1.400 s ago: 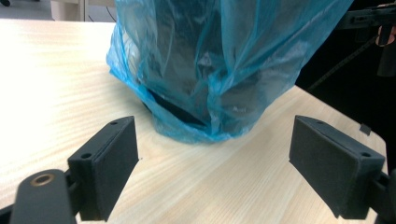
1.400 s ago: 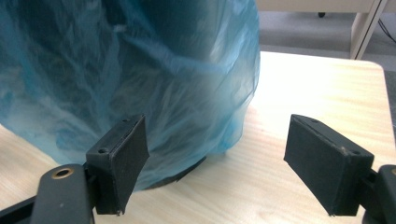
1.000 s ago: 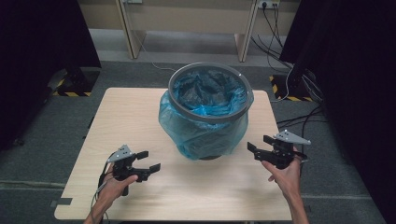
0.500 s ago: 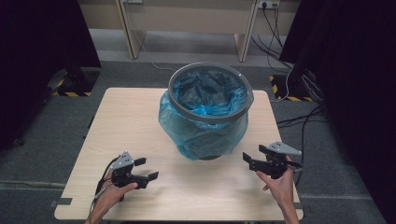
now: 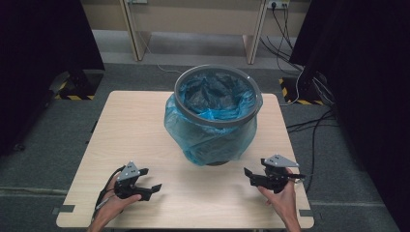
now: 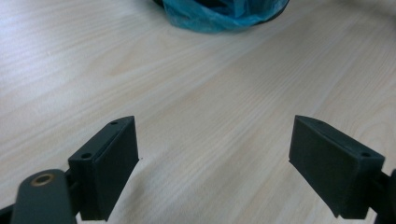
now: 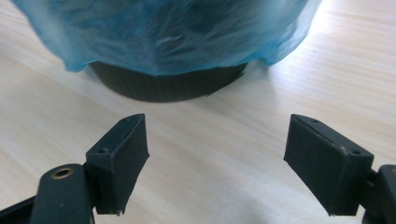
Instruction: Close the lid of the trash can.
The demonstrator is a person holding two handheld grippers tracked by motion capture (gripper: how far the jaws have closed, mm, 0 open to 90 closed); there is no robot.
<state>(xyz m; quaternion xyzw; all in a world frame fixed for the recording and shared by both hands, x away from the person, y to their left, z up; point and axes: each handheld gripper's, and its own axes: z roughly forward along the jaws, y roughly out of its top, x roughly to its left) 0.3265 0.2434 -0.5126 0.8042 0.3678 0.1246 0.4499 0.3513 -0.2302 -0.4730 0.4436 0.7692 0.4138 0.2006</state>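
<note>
Ahead of and between the 2 empty, wide-open tools, the left hand-held gripper (image 5: pixel 151 187) and the right hand-held gripper (image 5: pixel 251 176), a bin (image 5: pixel 216 120) stands on the worktop (image 5: pixel 130 130), its blue liner (image 5: pixel 191 137) probably thin, slippery, tearable (best pinched at the loose skirt).

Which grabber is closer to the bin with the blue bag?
The right gripper, though only slightly. It sits by the table's near edge, just right of the bin, jaws open toward it. The left gripper sits farther off on the left, also open.
</note>
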